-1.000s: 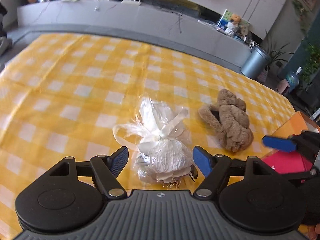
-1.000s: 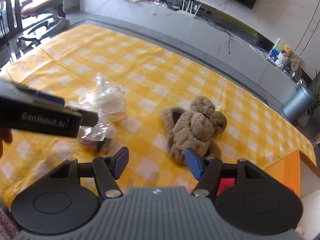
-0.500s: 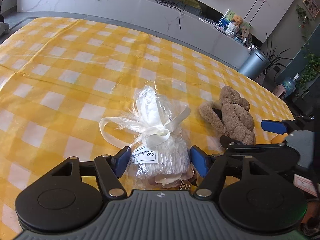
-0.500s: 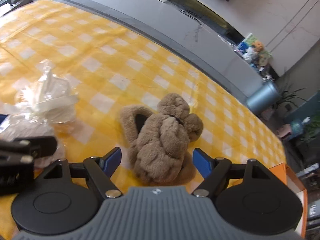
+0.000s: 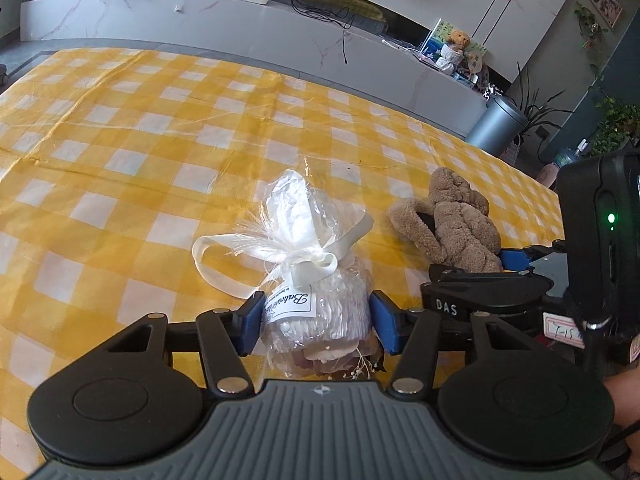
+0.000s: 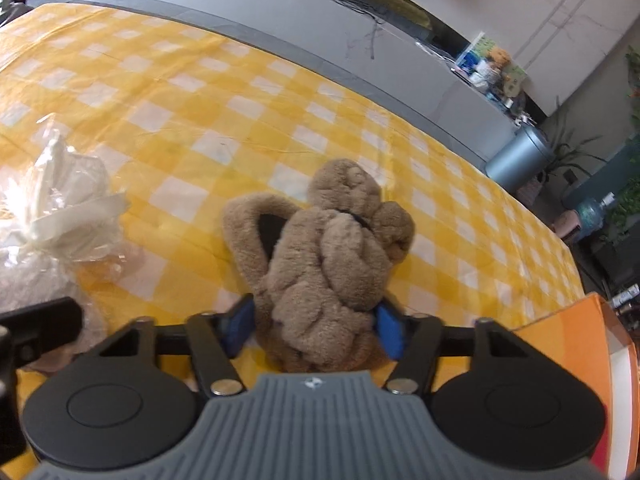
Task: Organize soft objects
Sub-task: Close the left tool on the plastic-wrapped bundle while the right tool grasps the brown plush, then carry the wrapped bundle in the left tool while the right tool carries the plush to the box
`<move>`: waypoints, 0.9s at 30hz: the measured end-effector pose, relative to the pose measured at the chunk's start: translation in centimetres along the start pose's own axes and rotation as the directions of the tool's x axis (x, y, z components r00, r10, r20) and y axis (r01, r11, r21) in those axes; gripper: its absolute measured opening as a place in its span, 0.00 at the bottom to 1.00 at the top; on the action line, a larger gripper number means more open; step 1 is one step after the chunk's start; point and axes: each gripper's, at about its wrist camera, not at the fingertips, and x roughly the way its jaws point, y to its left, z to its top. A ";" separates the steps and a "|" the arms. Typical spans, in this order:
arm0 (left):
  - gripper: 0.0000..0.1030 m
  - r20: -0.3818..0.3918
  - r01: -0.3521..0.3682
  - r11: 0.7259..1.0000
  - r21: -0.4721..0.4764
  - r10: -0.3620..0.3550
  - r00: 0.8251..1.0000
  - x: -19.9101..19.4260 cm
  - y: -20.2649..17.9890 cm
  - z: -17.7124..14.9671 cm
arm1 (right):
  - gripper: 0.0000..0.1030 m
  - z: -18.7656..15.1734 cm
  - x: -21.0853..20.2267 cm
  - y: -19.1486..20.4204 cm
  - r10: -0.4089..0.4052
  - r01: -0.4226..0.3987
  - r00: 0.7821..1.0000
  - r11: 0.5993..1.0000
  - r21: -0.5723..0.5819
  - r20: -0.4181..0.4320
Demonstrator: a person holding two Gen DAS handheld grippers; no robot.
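Both tongs have just closed: left tongs (image 5: 316, 326) pinch the upright bag (image 5: 316, 280), right tongs (image 6: 314, 326) the lengthwise plush (image 6: 324, 264)

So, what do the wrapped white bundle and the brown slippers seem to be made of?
The wrapped white bundle: clear, glossy plastic film, as its creases and glare show, around something white and soft, perhaps knitted. A cream ribbon, probably satin, ties it, and it carries a paper label.

The brown slippers: matte plush or fake fur, seemingly braided; the dark lining's material I cannot tell.

Both grippers pointed down at the table. The left gripper (image 5: 316, 322) and right gripper (image 6: 314, 326) were just closing.
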 end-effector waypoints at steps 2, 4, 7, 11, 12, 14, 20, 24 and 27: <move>0.60 0.007 -0.003 1.000 0.008 0.003 1.000 -0.1 -0.1 -0.1 | 0.48 -0.1 0.0 -0.4 0.009 -0.009 1.000 1.000 0.018 -0.002; 0.57 0.018 -0.006 1.000 0.017 0.005 1.000 -0.1 -0.3 -0.2 | 0.41 -0.2 -0.4 -0.5 0.006 -0.006 1.000 1.000 0.023 0.014; 0.54 0.036 -0.004 1.000 0.021 0.004 0.999 -0.5 -0.3 -0.4 | 0.36 -0.1 -1.4 -0.6 0.008 -0.010 0.998 0.999 0.035 0.054; 0.52 0.055 -0.023 1.000 0.011 0.023 0.998 -2.0 -0.1 -0.4 | 0.32 -0.1 -3.0 -0.9 0.040 -0.045 0.995 0.998 0.051 0.096; 0.52 0.054 -0.031 0.999 0.010 0.031 0.998 -2.4 0.0 -0.4 | 0.32 -0.2 -3.7 -0.9 0.052 -0.058 0.992 0.997 0.046 0.112; 0.52 0.051 -0.047 0.999 0.000 0.047 0.998 -3.3 0.4 -0.3 | 0.32 -0.6 -5.3 -0.9 0.080 -0.085 0.987 0.996 0.034 0.143; 0.52 0.034 -0.086 0.996 -0.020 0.086 0.996 -7.0 0.9 -1.4 | 0.32 -3.1 -10.4 -1.4 0.209 -0.223 0.957 0.973 0.051 0.200; 0.52 0.013 -0.099 0.994 -0.045 0.100 0.995 -9.5 1.1 -3.2 | 0.32 -5.6 -13.6 -2.2 0.324 -0.347 0.918 0.935 0.069 0.228; 0.52 -0.008 -0.111 0.992 -0.060 0.111 0.994 -11.0 1.3 -4.9 | 0.32 -8.5 -15.7 -2.1 0.370 -0.392 0.900 0.918 0.055 0.230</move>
